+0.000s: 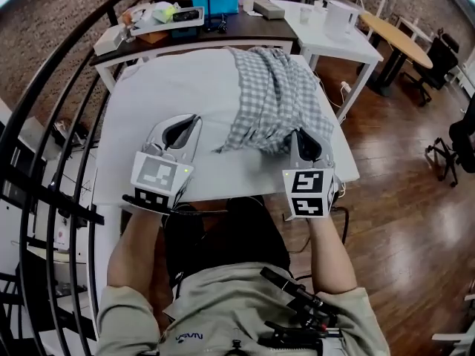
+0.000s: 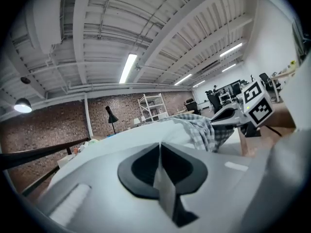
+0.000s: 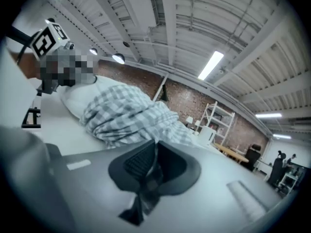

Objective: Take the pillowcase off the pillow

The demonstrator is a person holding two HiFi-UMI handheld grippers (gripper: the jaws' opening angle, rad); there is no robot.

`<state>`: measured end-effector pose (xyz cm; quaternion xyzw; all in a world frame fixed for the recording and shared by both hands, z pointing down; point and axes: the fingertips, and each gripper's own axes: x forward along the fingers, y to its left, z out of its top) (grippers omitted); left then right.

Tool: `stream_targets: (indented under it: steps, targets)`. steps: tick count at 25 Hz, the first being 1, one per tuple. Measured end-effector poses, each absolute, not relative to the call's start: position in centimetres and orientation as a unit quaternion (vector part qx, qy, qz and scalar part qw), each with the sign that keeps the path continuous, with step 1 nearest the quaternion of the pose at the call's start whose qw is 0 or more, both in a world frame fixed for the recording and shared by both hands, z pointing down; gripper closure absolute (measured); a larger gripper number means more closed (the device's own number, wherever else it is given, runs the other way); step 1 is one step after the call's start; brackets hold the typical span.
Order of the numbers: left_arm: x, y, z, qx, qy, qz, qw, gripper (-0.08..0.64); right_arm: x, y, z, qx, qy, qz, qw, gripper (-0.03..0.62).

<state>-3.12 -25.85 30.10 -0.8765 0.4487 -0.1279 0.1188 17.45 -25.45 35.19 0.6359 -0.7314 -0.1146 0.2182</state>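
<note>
I'm in a brick-walled workshop with a wooden floor and strip lights on a white ceiling. A white bench [image 1: 343, 170] stands before me. The white pillow [image 1: 185, 87] covers most of it. The grey-checked pillowcase [image 1: 274, 99] is bunched over the pillow's far right part, trailing towards me. My left gripper [image 1: 193, 119] is at the near left, its fingers pinched shut on a fold of the pillow. My right gripper [image 1: 306, 136] is at the near right, its fingers closed on the pillowcase's near edge. The small print on my shirt [image 1: 189, 337] is too faint to read.
</note>
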Motion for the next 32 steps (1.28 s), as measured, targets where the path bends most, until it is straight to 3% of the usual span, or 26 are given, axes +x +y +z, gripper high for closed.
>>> stream_targets:
  steps: [8, 21, 27, 32]
  targets:
    - [-0.2, -29.0, 32.3, -0.887, 0.443, -0.115, 0.067, 0.545, 23.5, -32.1, 39.0, 0.671, -0.697, -0.045, 0.249, 0.581]
    - [-3.5, -25.7, 30.2, -0.881, 0.462, -0.069, 0.072, 0.548, 35.0, -34.8, 41.7, 0.725, -0.619, 0.008, 0.301, 0.584]
    - [-2.7, -25.0, 29.8, -0.877, 0.453, -0.106, 0.117, 0.540, 33.1, -33.9, 41.7, 0.682, -0.671, 0.034, 0.290, 0.580]
    - [-0.1, -22.3, 23.6, -0.860, 0.461, -0.066, 0.210, 0.508, 30.3, -31.3, 33.0, 0.660, -0.735, 0.002, 0.155, 0.416]
